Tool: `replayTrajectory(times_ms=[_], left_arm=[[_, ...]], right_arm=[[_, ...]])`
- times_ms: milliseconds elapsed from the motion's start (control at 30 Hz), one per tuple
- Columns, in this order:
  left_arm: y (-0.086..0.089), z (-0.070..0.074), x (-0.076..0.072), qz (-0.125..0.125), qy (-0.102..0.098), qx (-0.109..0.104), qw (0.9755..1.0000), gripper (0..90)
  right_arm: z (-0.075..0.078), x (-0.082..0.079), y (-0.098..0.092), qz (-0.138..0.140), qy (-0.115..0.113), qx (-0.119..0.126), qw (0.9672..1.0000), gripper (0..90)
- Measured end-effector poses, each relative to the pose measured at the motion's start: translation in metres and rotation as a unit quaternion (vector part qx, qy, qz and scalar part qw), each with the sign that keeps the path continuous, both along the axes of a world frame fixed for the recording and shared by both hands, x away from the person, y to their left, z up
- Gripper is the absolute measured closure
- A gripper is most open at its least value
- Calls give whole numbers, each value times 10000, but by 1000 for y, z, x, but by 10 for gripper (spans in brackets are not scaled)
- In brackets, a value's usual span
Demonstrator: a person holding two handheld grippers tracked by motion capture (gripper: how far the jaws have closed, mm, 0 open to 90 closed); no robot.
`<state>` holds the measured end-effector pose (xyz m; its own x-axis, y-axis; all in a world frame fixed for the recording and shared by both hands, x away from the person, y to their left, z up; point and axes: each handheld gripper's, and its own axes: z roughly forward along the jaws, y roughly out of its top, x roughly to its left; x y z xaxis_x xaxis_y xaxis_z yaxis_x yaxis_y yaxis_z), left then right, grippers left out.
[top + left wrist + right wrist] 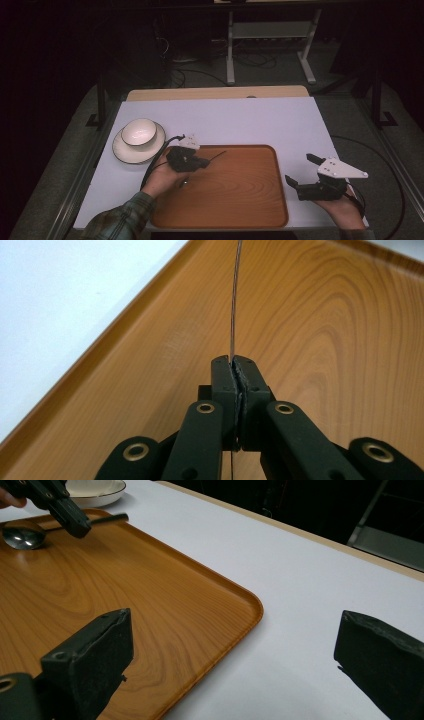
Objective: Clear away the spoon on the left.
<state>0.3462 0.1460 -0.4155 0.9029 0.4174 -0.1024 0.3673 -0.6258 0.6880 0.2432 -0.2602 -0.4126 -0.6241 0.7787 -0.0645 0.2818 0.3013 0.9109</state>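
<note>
The left gripper (202, 162) had its fingers pinched on a spoon (30, 532), edge-on between them, probably for steady carrying. The handle ran forward past the fingertips, the bowl behind, low over the wooden tray (240, 195). The right gripper (305, 172) waited wide open and empty beside the tray, above the white surface (260, 120).

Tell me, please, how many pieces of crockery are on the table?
2: a bowl sits in a gold-rimmed plate at the table's left, just beyond the wooden tray's far-left corner. Nothing seems hidden.
</note>
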Motion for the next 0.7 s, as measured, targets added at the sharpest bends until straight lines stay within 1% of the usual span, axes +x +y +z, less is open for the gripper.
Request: replayTrajectory(times_ms=[133, 167, 233, 367, 700], left_arm=[[-6, -5, 0, -62, 35, 142, 9999, 876], [-7, -6, 1, -91, 38, 206, 9997, 872], [-8, -8, 0, -113, 10, 303, 9995, 860], [-9, -10, 0, -113, 20, 351, 9993, 854], [-11, -15, 0, -141, -4, 550, 9984, 844]], right_arm=[[0, 0, 0, 1, 9, -1, 10000, 18], [0, 0, 0, -1, 11, -1, 10000, 18], [0, 0, 0, -1, 13, 0, 10000, 18], [0, 0, 0, -5, 5, -4, 10000, 18], [0, 0, 0, -10, 14, -6, 10000, 18]])
